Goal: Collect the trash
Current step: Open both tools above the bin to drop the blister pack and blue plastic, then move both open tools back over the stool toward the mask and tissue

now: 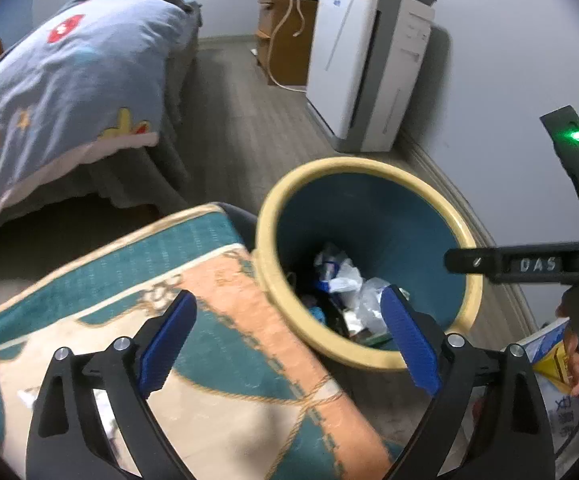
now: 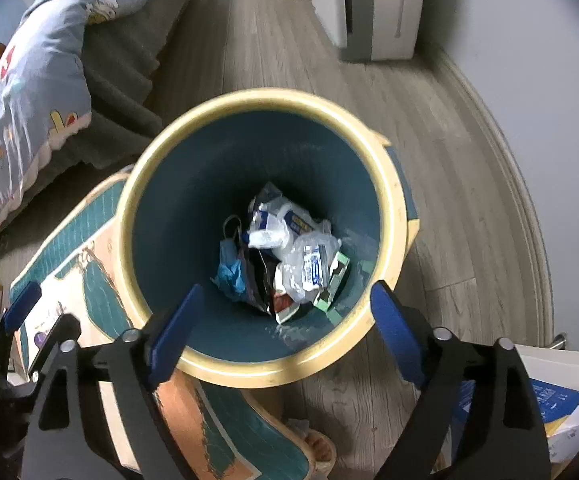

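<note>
Right gripper (image 2: 283, 320): jaws spread wide, nothing between the blue pads (image 2: 173, 334); hangs directly over the mouth of the waste bin (image 2: 145, 184), lower centre of the right wrist view.

Left gripper (image 1: 287, 338): jaws likewise released and empty; lower centre of the left wrist view, one pad over the cushion (image 1: 217, 320), the other over the bin's near rim.

Waste bin: round, cream rim, teal inside, standing on the grey wood-look floor (image 2: 449, 200); centre of the right view, centre right of the left view.

Trash (image 2: 285, 252): heap at the bin's bottom; crumpled clear plastic wrappers, a blue face mask (image 2: 229, 264) at the left, a small green-and-white carton (image 2: 335, 280) at the right, dark foil packaging between.

Cushion: patterned in teal, orange and cream, pressed against the bin's left side, lower left in both views.

Bed (image 1: 69, 92): blue cartoon-print quilt, grey skirt, upper left in both views.

White appliance (image 1: 361, 72): tall, against the wall, upper right of the left view; a wooden cabinet (image 1: 285, 40) with trailing cords stands beside it.

Printed cartons (image 2: 557, 412): blue and white, lower right corner of the right view.

Person's foot in a sandal (image 2: 321, 452): bottom edge of the right view.
</note>
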